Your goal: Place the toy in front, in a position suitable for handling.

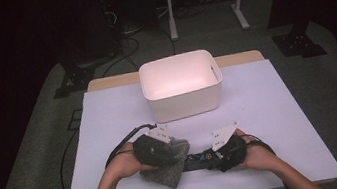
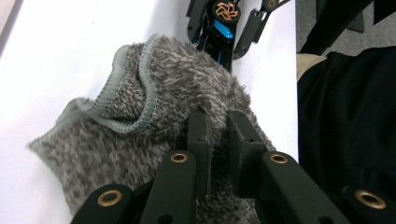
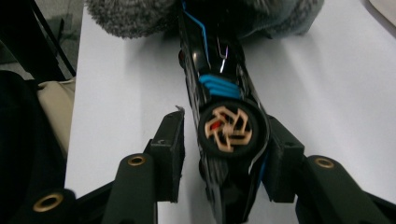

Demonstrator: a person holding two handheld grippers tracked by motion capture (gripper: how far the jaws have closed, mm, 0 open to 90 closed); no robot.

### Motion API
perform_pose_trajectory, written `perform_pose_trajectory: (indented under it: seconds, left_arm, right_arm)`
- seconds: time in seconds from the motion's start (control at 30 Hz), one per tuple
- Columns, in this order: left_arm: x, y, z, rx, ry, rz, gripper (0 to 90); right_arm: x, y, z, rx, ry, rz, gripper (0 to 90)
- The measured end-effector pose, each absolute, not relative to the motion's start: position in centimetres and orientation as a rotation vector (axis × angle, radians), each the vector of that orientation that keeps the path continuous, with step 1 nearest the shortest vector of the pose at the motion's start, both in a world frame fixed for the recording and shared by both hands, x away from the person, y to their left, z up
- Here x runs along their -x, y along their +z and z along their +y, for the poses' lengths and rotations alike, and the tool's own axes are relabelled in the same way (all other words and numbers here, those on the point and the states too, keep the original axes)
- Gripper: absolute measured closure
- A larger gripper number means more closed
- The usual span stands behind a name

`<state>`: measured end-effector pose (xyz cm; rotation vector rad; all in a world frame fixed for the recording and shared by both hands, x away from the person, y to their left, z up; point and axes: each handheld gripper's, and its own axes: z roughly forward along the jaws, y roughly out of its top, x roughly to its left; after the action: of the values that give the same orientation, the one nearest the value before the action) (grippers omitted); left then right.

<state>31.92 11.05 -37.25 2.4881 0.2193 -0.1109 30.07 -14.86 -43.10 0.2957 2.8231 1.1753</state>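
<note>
A grey fuzzy cloth pouch (image 1: 168,171) lies near the table's front edge, with a stitched hem (image 2: 148,100) showing in the left gripper view. My left gripper (image 2: 218,128) is shut on a fold of its pile. One end of a long black device (image 3: 219,70) with blue stripes and a gold pinwheel cap (image 3: 228,130) is tucked under the pouch (image 3: 135,18). My right gripper (image 3: 224,140) straddles the capped end and is open: its left pad (image 3: 169,154) stands apart from the device, while the right pad sits against it. In the high view the right gripper (image 1: 212,155) faces the left gripper (image 1: 173,157).
A white plastic bin (image 1: 183,105) with a handle slot stands at the middle back of the white table (image 1: 270,109). The person's dark clothing (image 2: 345,130) lies just beyond the table's near edge. Cables trail off the left side.
</note>
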Motion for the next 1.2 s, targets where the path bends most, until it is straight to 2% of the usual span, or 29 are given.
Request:
perform_pose_trajectory:
  seconds: [0.07, 0.17, 0.27, 0.8, 1.2]
  left_arm:
    - [-32.0, -37.4, 10.9, -2.473, -0.125, 0.218, 80.7]
    - [-31.9, -37.5, 10.6, -2.464, -0.139, 0.204, 80.8]
    - [-31.9, -37.5, 10.5, -2.463, -0.14, 0.203, 80.7]
    - [-32.1, -37.1, 11.9, -2.457, -0.118, 0.232, 80.7]
    - [-32.4, -38.2, 9.4, -2.45, -0.176, 0.189, 80.7]
  right_arm:
    - [-30.2, -42.9, -14.5, -0.295, 1.161, 2.835, 55.0]
    - [-30.4, -42.8, -14.1, -0.28, 1.128, 2.853, 61.2]
    - [-30.4, -42.6, -14.0, -0.259, 1.1, 2.866, 62.1]
    - [-30.5, -42.1, -16.0, -0.267, 1.069, 2.895, 63.9]
    - [-30.3, -41.9, -17.5, -0.291, 1.022, 2.905, 63.1]
